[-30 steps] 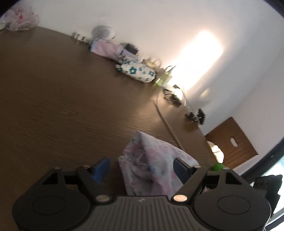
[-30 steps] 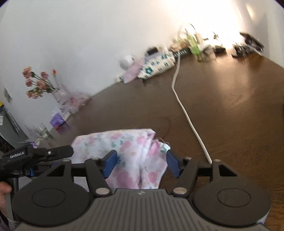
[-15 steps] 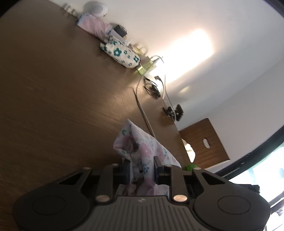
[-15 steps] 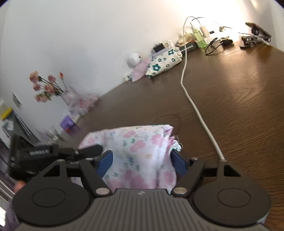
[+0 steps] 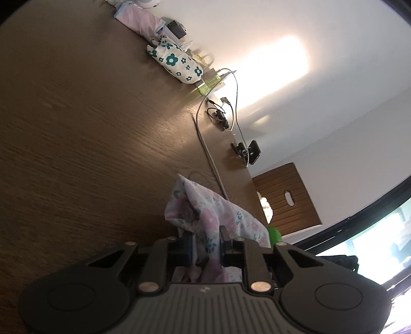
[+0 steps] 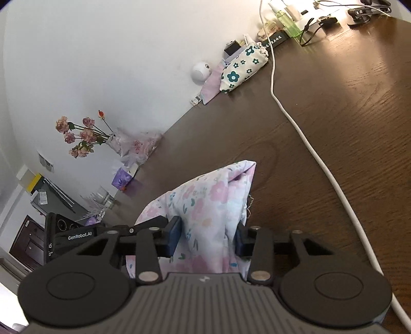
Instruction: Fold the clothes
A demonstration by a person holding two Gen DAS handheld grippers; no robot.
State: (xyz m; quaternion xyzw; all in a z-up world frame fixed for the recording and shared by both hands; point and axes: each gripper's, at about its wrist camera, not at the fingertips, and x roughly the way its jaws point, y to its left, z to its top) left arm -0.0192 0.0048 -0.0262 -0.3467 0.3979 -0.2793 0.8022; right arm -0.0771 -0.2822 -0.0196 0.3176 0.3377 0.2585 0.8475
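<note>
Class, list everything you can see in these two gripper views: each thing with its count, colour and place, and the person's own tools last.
Floral garment: one, white with pink flowers, bunched on the table between both grippers.
Table: one, dark brown wood.
Cable: one, white, running across the table.
Flowered pouch: one, white with teal flowers, by the wall.
Artificial flowers: one bunch, pink, at the table's far edge.
Green bottle: one, by the wall.
Left gripper: black, shut on the garment.
Right gripper: black with blue pads, jaws closing around the garment.
</note>
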